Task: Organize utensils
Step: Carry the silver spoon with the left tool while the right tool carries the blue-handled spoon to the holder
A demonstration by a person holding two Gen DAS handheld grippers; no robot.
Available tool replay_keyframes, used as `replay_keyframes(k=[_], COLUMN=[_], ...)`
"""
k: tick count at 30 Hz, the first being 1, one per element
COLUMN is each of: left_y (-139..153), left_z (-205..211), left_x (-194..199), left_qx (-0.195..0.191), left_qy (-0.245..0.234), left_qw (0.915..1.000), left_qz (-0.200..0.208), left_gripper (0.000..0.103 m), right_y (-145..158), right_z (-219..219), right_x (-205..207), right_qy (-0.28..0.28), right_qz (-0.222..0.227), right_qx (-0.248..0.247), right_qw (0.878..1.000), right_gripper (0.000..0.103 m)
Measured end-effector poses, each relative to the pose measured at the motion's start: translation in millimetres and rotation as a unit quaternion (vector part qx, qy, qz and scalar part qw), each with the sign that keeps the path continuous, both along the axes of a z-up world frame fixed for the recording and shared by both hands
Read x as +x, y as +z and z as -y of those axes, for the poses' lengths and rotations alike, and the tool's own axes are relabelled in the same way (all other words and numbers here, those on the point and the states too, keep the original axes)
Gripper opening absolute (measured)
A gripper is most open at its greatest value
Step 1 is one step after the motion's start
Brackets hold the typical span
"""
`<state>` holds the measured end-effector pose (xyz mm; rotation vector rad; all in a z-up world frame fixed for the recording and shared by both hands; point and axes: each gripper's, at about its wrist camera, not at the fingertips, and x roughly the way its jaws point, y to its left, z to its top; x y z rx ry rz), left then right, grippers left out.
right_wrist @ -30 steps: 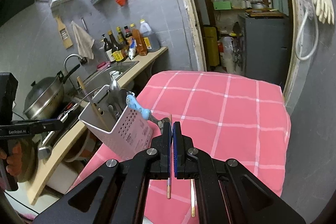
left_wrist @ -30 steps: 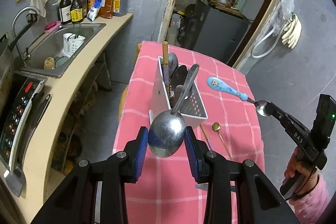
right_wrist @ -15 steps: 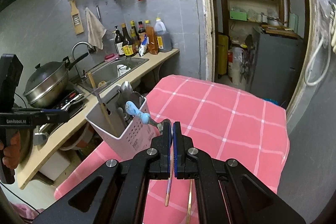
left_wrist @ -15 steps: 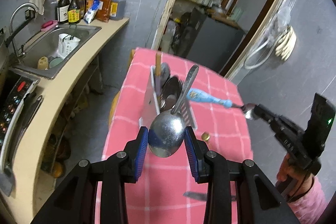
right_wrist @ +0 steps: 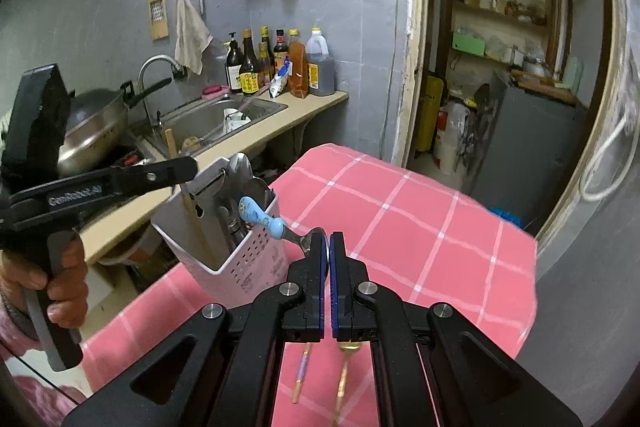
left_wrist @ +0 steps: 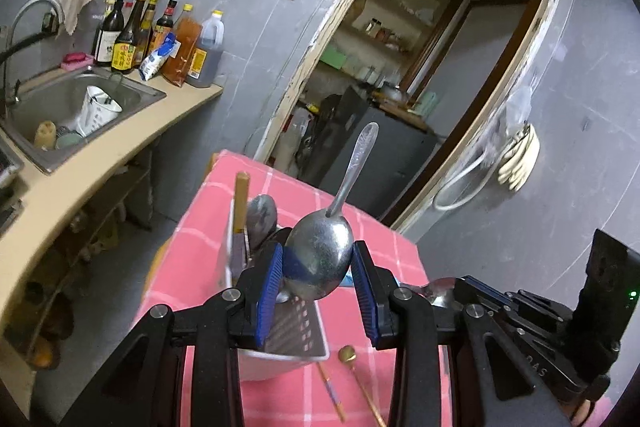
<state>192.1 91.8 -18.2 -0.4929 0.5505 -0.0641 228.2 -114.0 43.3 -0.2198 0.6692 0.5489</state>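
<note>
A: Left gripper (left_wrist: 318, 261) first: fingers (left_wrist: 269, 281) part-way open and clamped on the bowl of a big steel spoon (left_wrist: 320, 259), handle sticking up toward one o'clock.

B: Bowl-end grip makes sense if the handle is meant to go down into the white utensil caddy (left_wrist: 280, 343), which sits right under those fingers on the pink checked counter (left_wrist: 192, 259) (though the spoon would need flipping for that).

A: Right gripper (right_wrist: 329, 247) now: fingers pressed almost flat together, pinching the metal end of the blue-handled spoon (right_wrist: 256, 213). Its ceramic handle aims at ten o'clock, tip over the caddy's (right_wrist: 224, 251) rim.

B: Handle-first, so I'd judge it's being fed in that way. Whether the tip has dipped inside yet, I can't quite tell from this angle.

A: The caddy already holds a wooden stick and several steel pieces.

B: Unsorted yet: a gold spoon (left_wrist: 347, 353) and a thin chopstick-like stick (left_wrist: 330, 389) lying on the cloth at six o'clock of the caddy, near the person's side.
</note>
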Motion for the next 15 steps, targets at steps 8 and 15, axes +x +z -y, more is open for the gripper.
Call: replay_keyframes(k=[8,15], left_y=[-21,-19], left_z=[7,11], left_x=[3,0], left_qx=[-0.019,-0.022], left_qy=[0.015,0.02], left_qw=[0.9997,0.9995], left_qz=[-0.009,-0.007], left_gripper=[0.033,0.033], right_y=[15,20], right_z=[-16,-28], right_x=[11,22], right_qy=[0.033,0.05], right_qz=[0.01,0.013], right_qx=[-0.049,-0.058], right_qw=[0.998,0.997], right_gripper=[0.002,0.002])
